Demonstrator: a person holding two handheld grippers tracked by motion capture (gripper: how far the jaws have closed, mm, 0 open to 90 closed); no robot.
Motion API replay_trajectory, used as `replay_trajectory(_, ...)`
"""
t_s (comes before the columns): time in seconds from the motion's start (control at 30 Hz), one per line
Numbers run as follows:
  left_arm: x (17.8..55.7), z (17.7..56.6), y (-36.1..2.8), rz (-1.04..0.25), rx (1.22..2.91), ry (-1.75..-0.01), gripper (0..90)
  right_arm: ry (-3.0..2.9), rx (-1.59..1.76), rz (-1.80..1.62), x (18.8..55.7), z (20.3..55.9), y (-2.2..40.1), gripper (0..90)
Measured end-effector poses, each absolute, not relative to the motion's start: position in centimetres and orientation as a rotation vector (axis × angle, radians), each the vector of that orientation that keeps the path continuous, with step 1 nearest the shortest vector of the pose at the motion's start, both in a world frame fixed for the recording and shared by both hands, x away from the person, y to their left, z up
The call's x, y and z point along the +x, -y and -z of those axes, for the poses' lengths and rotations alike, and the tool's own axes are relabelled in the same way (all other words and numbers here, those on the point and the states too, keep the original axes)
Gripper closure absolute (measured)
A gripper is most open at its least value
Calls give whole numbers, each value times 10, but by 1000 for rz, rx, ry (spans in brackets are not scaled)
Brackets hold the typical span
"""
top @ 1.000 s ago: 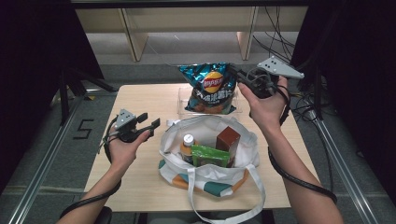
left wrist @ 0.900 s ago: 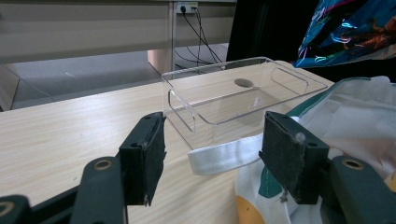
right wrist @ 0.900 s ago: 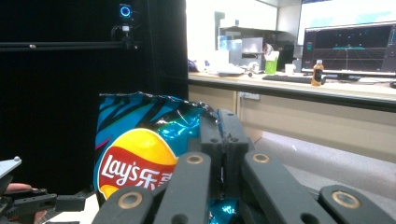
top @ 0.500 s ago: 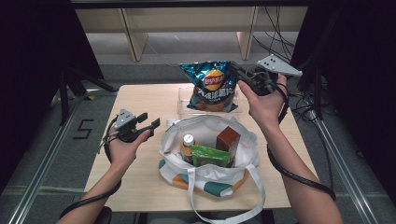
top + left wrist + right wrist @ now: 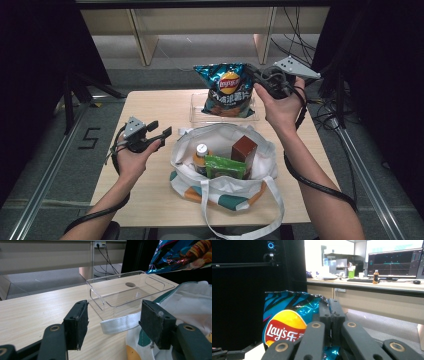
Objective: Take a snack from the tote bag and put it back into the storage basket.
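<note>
Now, right gripper (image 5: 252, 75) up high at the far right, fingers (image 5: 329, 315) pinched together on the top corner of the chip bag (image 5: 227, 90). Hanging upright, that blue bag, lifted over the clear plastic tray (image 5: 197, 107) at the far edge of the surface (image 5: 150, 105); cannot tell whether its lower end touches the tray. Seen along the right gripper's own fingers: crinkled blue foil and the red-and-yellow logo right up against the closed pads, foil clamped between them.

Over on the left, left gripper (image 5: 160, 131) held just above the surface, fingers (image 5: 76, 322) spread wide apart with nothing between them. Aimed toward the white tote bag (image 5: 222, 182) just beside it. From that gripper's view: a white strap (image 5: 120, 324) lying on the wood between the open pads, tray beyond it, bottom of the chip bag hanging in at the upper right.

Tote bag standing open near the middle of the surface, its handles trailing over the near edge. Inside: a bottle (image 5: 201, 154) with a white cap at the left, a brown box (image 5: 244, 149) upright at the right, a green packet (image 5: 225, 167) lying in front of both.
</note>
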State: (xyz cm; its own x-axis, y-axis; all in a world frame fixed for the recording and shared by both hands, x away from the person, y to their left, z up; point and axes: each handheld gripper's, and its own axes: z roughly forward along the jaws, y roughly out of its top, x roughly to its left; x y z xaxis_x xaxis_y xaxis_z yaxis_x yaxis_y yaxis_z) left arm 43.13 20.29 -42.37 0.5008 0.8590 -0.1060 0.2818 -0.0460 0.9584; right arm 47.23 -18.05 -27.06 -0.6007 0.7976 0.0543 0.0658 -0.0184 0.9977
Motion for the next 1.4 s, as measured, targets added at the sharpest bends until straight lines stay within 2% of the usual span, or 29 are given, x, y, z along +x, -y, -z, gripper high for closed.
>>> replay_trajectory(1.4, 431, 427, -199, -625, 1597, -997, 381, -1690, 980, -1611, 504, 280, 181, 900)
